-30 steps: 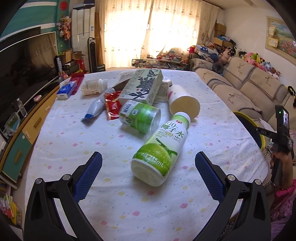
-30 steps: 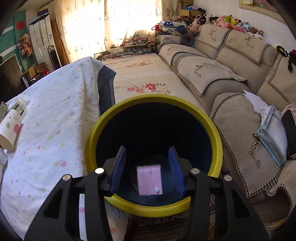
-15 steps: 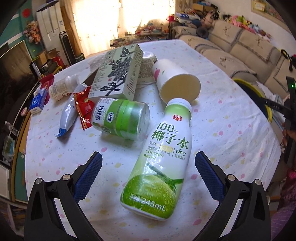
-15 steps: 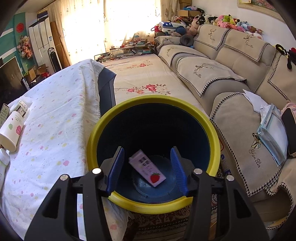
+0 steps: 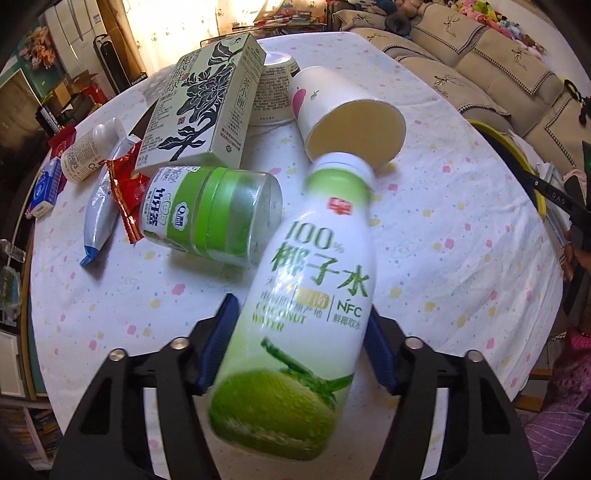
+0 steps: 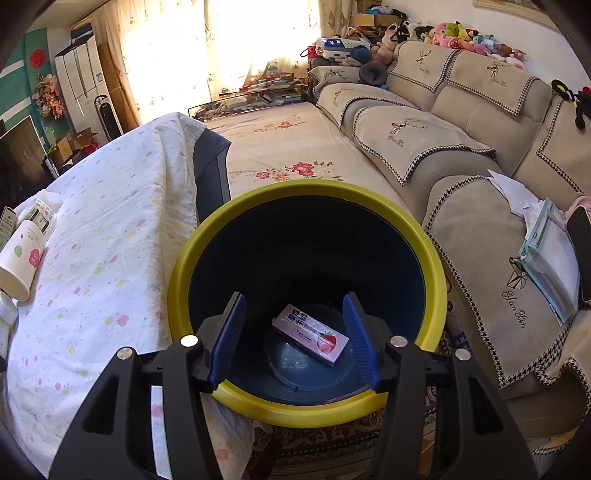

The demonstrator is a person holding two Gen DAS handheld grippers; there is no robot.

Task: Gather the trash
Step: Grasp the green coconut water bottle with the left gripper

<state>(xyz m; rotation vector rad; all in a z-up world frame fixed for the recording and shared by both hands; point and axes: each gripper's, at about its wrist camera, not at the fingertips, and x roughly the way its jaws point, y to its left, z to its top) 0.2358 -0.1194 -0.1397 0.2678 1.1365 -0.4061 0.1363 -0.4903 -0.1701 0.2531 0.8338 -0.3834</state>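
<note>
Blue left fingers (image 5: 300,347) apparently clamped on coconut-water bottle (image 5: 306,291); right fingers (image 6: 293,339) half-open, empty, over bin (image 6: 306,206).

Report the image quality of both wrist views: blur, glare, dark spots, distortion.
Left wrist view: the bottle's near end is smeared by motion blur, the curtains blow out to white, and the fisheye bends the table edge. Right wrist view: sharp; the window is overexposed, the bin's inside is deep in shadow, yet the pink carton reads clearly.
</note>
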